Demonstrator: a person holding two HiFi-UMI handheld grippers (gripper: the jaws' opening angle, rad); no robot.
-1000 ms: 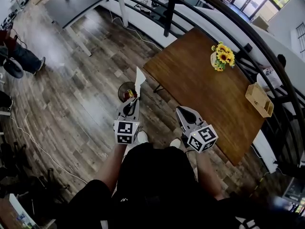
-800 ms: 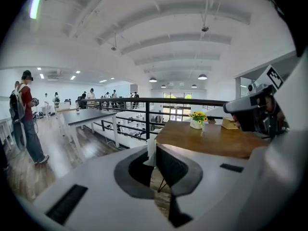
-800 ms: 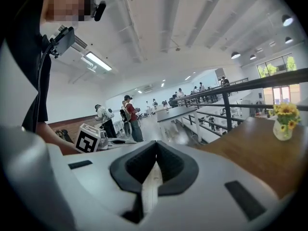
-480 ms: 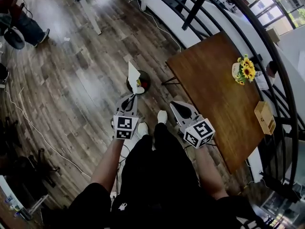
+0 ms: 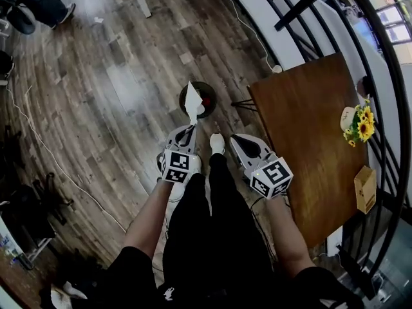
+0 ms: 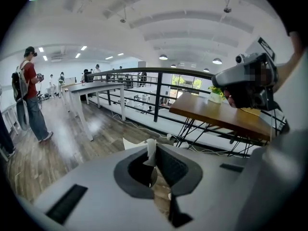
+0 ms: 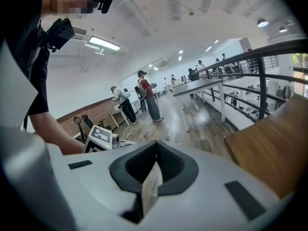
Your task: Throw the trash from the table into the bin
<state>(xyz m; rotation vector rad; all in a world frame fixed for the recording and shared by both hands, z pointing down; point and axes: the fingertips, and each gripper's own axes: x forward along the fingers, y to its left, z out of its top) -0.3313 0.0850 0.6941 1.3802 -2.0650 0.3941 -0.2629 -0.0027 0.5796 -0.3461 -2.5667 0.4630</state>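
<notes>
My left gripper [image 5: 188, 131] is shut on a scrap of white paper [image 5: 193, 98], which sticks out past its tips. From the head view the scrap lies over the small dark round bin [image 5: 207, 101] on the wooden floor, just left of the table's leg. A red item shows inside the bin. In the left gripper view the paper [image 6: 150, 151] stands pinched between the dark pads [image 6: 171, 166]. My right gripper [image 5: 236, 139] hovers beside the left one, jaws shut, tips touching, nothing sticking out of it [image 7: 155, 145].
The brown wooden table [image 5: 302, 140] is to the right, bearing a sunflower vase [image 5: 356, 122] and a small wooden box [image 5: 365, 188]. A black railing [image 5: 380, 76] runs behind it. My shoe [image 5: 217, 143] is near the bin. People stand far off [image 6: 29, 95].
The view has swung away from the table toward the floor. Both grippers have come down and closer to the bin. The paper, still held, now overlaps the bin.
</notes>
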